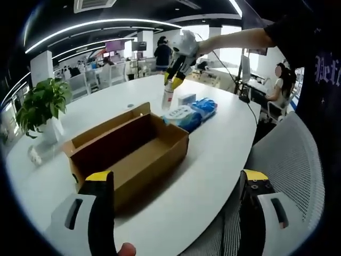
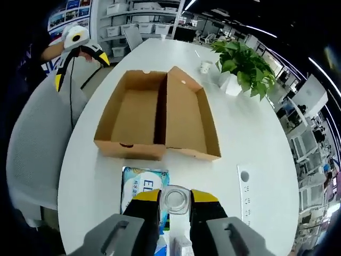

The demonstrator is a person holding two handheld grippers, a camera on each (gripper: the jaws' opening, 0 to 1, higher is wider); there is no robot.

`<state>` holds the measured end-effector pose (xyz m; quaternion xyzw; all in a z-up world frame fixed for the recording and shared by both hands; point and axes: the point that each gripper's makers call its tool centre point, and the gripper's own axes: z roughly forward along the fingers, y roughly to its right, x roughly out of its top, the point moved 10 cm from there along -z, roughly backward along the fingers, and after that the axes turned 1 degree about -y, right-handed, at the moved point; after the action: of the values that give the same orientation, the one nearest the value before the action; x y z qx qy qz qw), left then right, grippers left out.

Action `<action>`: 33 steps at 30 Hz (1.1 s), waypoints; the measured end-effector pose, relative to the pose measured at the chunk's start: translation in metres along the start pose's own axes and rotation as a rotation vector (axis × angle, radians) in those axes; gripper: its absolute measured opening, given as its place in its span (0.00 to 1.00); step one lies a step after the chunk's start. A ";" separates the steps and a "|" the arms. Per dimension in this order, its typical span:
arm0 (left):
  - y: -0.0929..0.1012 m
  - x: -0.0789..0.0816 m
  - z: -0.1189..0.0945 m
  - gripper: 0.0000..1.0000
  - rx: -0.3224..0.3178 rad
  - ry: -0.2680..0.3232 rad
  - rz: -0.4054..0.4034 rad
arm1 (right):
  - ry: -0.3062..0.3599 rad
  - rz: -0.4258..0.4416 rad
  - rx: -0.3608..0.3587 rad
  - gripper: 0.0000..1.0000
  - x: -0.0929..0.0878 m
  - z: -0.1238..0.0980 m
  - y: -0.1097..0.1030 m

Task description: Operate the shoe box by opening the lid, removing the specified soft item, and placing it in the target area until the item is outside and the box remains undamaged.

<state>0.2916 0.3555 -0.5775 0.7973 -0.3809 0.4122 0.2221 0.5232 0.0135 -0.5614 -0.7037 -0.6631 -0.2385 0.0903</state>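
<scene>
The brown cardboard shoe box [image 1: 133,152] [image 2: 160,114] lies open on the white table, its lid folded flat beside the tray and both halves bare inside. A blue-and-white soft pack [image 1: 189,114] [image 2: 143,186] rests on the table just past the box. My right gripper [image 1: 173,80] [image 2: 176,196] hangs over that pack, shut on a small clear bottle [image 1: 168,98] [image 2: 175,200] held upright. My left gripper [image 1: 177,176] [image 2: 80,69] is open wide with nothing between its jaws, near the table edge on the box's other side.
A potted plant [image 1: 40,104] [image 2: 245,66] and a white cup [image 2: 205,66] stand past the box. A small white box [image 1: 186,98] sits by the pack. A socket plate [image 2: 244,176] is set in the table. A grey mesh chair [image 1: 290,160] [image 2: 32,154] stands at the edge.
</scene>
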 end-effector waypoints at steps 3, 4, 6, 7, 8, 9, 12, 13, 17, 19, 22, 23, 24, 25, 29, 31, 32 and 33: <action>-0.001 -0.002 -0.001 0.98 0.006 -0.003 -0.005 | -0.018 -0.009 0.006 0.16 -0.002 0.005 0.002; -0.001 -0.003 -0.002 0.98 0.009 -0.003 -0.008 | -0.024 -0.017 0.008 0.16 -0.002 0.006 0.003; -0.001 -0.005 -0.002 0.97 0.011 -0.005 -0.011 | -0.037 -0.027 0.013 0.16 -0.004 0.010 0.004; 0.000 -0.005 -0.002 0.97 0.011 -0.007 -0.012 | -0.042 -0.029 0.016 0.16 -0.004 0.011 0.005; 0.000 -0.006 -0.002 0.97 0.011 -0.008 -0.013 | -0.049 -0.034 0.020 0.16 -0.005 0.013 0.005; 0.000 -0.006 -0.002 0.97 0.012 -0.010 -0.014 | -0.057 -0.038 0.027 0.16 -0.006 0.014 0.005; 0.000 -0.007 -0.001 0.97 0.013 -0.011 -0.017 | -0.069 -0.045 0.034 0.16 -0.007 0.018 0.007; 0.001 -0.007 -0.001 0.97 0.012 -0.011 -0.019 | -0.072 -0.047 0.035 0.16 -0.008 0.019 0.007; 0.000 -0.008 -0.001 0.97 0.014 -0.015 -0.022 | -0.075 -0.046 0.039 0.16 -0.010 0.021 0.011; -0.001 -0.008 -0.001 0.97 0.017 -0.014 -0.023 | -0.075 -0.055 0.045 0.16 -0.011 0.022 0.012; -0.003 -0.008 -0.002 0.97 0.020 -0.013 -0.030 | -0.083 -0.097 0.058 0.16 -0.013 0.024 0.013; -0.003 -0.009 -0.002 0.97 0.022 -0.014 -0.030 | -0.085 -0.113 0.065 0.16 -0.014 0.024 0.014; -0.002 -0.009 -0.002 0.97 0.024 -0.016 -0.031 | -0.090 -0.119 0.070 0.16 -0.015 0.025 0.015; -0.002 -0.009 -0.002 0.97 0.025 -0.017 -0.033 | -0.092 -0.129 0.078 0.16 -0.016 0.026 0.015; -0.002 -0.011 -0.002 0.97 0.025 -0.020 -0.040 | -0.103 -0.135 0.109 0.16 -0.020 0.030 0.016; -0.002 -0.012 -0.002 0.97 0.025 -0.023 -0.043 | -0.113 -0.137 0.109 0.16 -0.022 0.032 0.018; -0.002 -0.013 -0.002 0.96 0.025 -0.025 -0.045 | -0.117 -0.142 0.106 0.16 -0.023 0.033 0.018; -0.002 -0.014 -0.002 0.96 0.025 -0.027 -0.047 | -0.115 -0.140 0.109 0.16 -0.023 0.033 0.019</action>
<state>0.2868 0.3638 -0.5879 0.8142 -0.3598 0.4009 0.2167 0.5489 0.0056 -0.5972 -0.6623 -0.7266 -0.1673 0.0734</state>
